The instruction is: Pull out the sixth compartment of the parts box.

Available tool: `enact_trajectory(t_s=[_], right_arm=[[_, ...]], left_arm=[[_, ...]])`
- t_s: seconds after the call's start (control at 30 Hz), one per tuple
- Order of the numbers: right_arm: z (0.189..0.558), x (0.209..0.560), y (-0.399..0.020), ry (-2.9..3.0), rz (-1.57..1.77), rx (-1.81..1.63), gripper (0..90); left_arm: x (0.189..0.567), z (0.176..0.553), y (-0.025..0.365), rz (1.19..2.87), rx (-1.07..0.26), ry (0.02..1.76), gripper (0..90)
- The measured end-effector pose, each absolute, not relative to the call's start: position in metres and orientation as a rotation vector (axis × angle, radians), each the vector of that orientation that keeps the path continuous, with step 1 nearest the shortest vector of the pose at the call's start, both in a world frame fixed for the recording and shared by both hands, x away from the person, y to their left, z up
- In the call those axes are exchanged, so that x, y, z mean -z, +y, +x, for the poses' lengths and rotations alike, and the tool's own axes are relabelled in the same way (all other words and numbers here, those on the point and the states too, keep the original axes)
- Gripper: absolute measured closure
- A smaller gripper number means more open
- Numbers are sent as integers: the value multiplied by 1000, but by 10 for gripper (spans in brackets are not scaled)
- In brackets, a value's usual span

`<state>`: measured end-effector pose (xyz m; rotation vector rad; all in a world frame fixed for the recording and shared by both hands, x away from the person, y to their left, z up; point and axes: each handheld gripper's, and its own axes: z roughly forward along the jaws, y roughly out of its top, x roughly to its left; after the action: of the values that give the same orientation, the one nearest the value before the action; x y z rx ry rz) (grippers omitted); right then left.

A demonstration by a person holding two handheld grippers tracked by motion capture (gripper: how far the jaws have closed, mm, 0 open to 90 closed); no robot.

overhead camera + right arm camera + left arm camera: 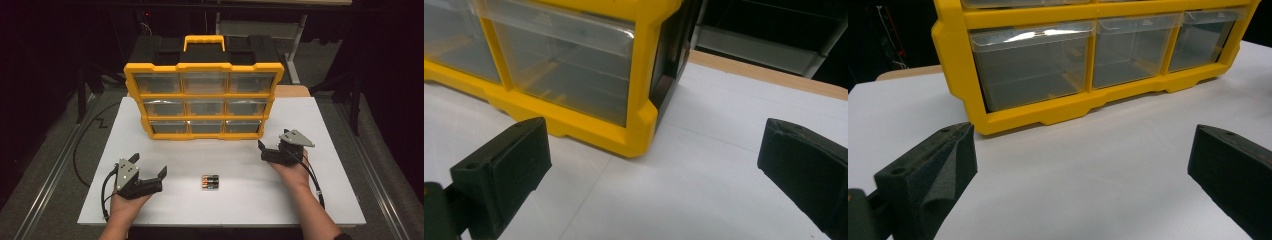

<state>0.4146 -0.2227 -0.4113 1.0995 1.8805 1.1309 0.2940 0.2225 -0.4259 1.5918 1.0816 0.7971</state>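
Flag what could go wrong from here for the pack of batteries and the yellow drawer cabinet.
The small pack of batteries lies flat on the white table between both open grippers, so jaws may slide it instead of gripping. The yellow plastic cabinet's clear drawers are all shut; pulling one single-handed could drag the cabinet forward. The right gripper sits close to its corner and might knock it.

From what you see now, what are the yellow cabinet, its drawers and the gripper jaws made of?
The yellow cabinet looks like moulded plastic, smooth with a slight sheen and rounded edges. Its drawers seem clear hard plastic: you see through them, and light glares on their rims. The left gripper has matte black jaws, probably plastic or rubbery foam; the grainy surface leaves this open.
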Motion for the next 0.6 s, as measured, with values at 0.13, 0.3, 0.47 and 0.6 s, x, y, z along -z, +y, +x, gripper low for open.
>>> enact_trajectory(t_s=[0.13,0.3,0.47,0.6], right_arm=[[413,414,-223,1896,1103,-1112,11],[404,417,-225,1906,1065,-1080,11],[401,417,-235,1894,1092,-1070,10],[399,420,-240,1882,1073,-1011,11]], left_arm=[[425,294,222,1595,-789,1067,4],[424,292,221,1603,-779,1048,4],[421,291,223,1586,-790,1034,4],[420,290,223,1584,-809,1034,4]])
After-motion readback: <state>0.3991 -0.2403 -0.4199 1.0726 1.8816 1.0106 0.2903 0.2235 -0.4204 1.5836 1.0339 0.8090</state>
